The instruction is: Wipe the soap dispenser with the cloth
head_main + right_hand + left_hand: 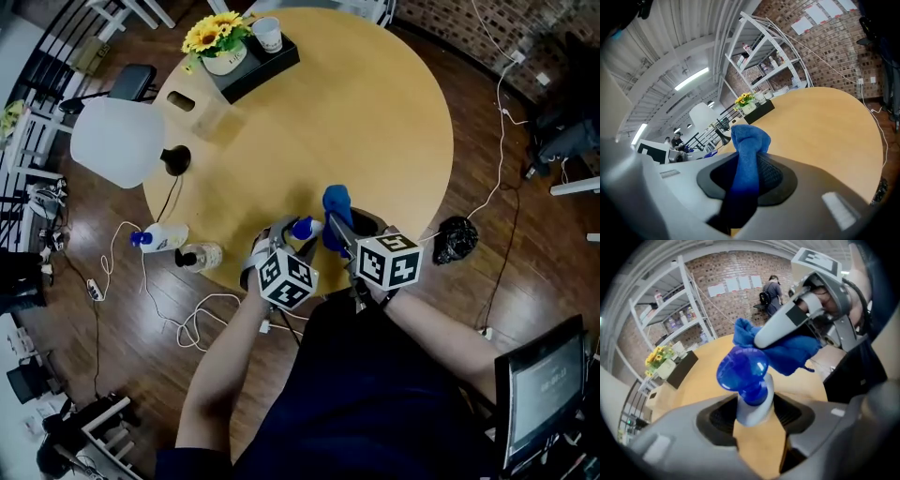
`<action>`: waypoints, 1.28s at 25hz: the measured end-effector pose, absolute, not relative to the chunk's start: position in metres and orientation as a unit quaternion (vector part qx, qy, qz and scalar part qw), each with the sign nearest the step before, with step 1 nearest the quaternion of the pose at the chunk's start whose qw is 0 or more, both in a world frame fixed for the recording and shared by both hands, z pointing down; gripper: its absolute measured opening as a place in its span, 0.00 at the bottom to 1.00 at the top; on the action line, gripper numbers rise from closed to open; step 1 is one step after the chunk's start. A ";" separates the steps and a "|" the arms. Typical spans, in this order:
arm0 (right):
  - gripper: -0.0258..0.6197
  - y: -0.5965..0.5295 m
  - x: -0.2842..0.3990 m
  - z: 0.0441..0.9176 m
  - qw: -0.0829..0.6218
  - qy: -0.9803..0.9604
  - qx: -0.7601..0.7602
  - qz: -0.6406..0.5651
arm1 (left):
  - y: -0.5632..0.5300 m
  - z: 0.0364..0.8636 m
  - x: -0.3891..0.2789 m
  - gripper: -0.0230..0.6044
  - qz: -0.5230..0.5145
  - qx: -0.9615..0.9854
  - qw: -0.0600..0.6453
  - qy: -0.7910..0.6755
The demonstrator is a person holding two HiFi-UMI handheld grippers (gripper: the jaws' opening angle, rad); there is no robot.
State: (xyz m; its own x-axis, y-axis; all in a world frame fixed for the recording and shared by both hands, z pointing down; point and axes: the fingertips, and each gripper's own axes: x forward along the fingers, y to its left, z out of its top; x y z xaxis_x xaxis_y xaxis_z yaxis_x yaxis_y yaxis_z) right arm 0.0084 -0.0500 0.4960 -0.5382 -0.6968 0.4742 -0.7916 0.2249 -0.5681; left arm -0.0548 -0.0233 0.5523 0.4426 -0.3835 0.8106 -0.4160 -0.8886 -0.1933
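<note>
At the table's (375, 122) near edge, left gripper (757, 422) clamps the soap dispenser (751, 405) under its blue pump (740, 371); right gripper (743, 183) pinches the cloth (749, 140) beside it. Best to hold steady and rub firmly.

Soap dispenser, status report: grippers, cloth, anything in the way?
Left gripper shut on white soap dispenser with blue pump head. Right gripper shut on blue cloth, beside pump head. Nothing between.
</note>
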 end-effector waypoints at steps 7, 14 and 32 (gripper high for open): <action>0.20 -0.042 -0.032 0.506 0.138 -0.845 0.389 0.339 | -0.024 0.551 -0.051 0.41 0.429 0.836 0.063 -0.337; 0.20 -0.055 -0.009 0.532 0.223 -0.833 0.415 0.290 | -0.025 0.554 -0.053 0.41 0.424 0.833 0.071 -0.349; 0.20 -0.054 0.013 0.552 0.227 -0.827 0.396 0.329 | -0.020 0.552 -0.055 0.41 0.426 0.817 0.111 -0.373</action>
